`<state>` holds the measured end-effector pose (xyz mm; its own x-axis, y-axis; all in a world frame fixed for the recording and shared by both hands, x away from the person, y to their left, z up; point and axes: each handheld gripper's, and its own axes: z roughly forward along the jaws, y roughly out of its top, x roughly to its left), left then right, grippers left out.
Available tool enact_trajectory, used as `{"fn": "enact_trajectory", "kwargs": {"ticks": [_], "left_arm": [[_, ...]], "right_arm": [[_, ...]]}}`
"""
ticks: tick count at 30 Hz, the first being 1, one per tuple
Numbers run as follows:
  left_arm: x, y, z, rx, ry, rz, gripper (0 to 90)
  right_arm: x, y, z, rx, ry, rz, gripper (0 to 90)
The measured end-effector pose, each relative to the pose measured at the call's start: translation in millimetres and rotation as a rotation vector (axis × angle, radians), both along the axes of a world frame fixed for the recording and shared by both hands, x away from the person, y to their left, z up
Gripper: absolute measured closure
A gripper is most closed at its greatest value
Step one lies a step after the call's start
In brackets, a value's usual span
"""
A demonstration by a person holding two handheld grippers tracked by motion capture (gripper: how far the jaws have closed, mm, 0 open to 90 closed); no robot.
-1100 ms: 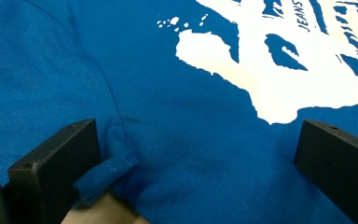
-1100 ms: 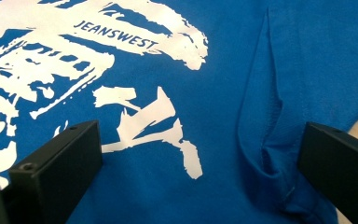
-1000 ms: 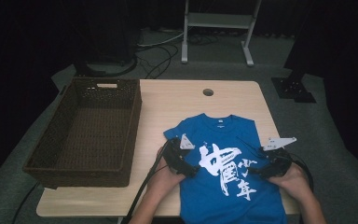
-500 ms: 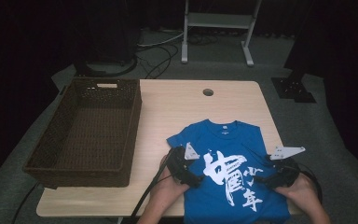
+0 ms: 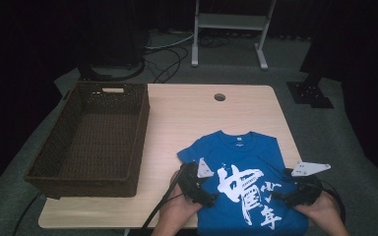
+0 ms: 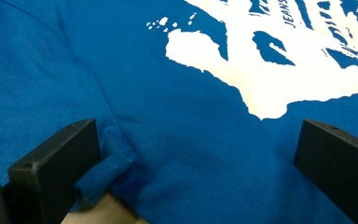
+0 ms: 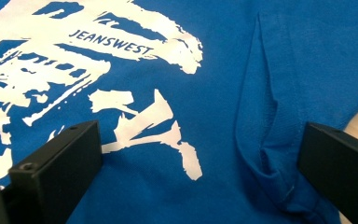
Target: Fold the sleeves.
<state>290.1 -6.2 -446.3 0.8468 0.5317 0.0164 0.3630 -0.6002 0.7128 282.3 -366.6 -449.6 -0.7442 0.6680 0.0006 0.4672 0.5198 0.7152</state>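
Note:
A blue T-shirt [image 5: 246,167] with a large white print lies front-up on the near right part of the wooden table [image 5: 187,113], collar toward the far side. My left gripper [image 5: 203,191] rests on the shirt's left side, and my right gripper [image 5: 288,195] on its right side. In the left gripper view the left gripper [image 6: 196,154] is open over the blue cloth [image 6: 177,107], with a rolled sleeve hem [image 6: 107,170] against one jaw. The right gripper [image 7: 200,158] is open too, straddling the print [image 7: 140,126] and a folded sleeve [image 7: 270,140].
A dark woven basket [image 5: 139,128] stands on the left half of the table. A round cable hole [image 5: 219,97] sits near the far edge. Beyond the table are a white metal stand [image 5: 231,24] and floor cables [image 5: 162,59]. Hands [image 5: 177,211] come in at the near edge.
Both grippers have drawn back toward the near edge and spread a little apart. The shirt has slid slightly nearer with them.

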Motion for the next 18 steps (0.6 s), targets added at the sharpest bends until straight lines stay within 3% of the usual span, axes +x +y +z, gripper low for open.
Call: {"fn": "enact_trajectory", "kwargs": {"ticks": [8, 18], "left_arm": [[2.2, 2.0, 0.6, -0.005, 0.003, -0.007, 0.0], [12.8, 11.9, 13.8, -0.052, -0.008, 0.004, 0.0]], "right_arm": [[-0.1, -0.2, 0.0, 0.000, 0.000, 0.002, 0.0], [-0.1, 0.0, 0.0, 0.001, -0.001, 0.001, 0.0]]}}
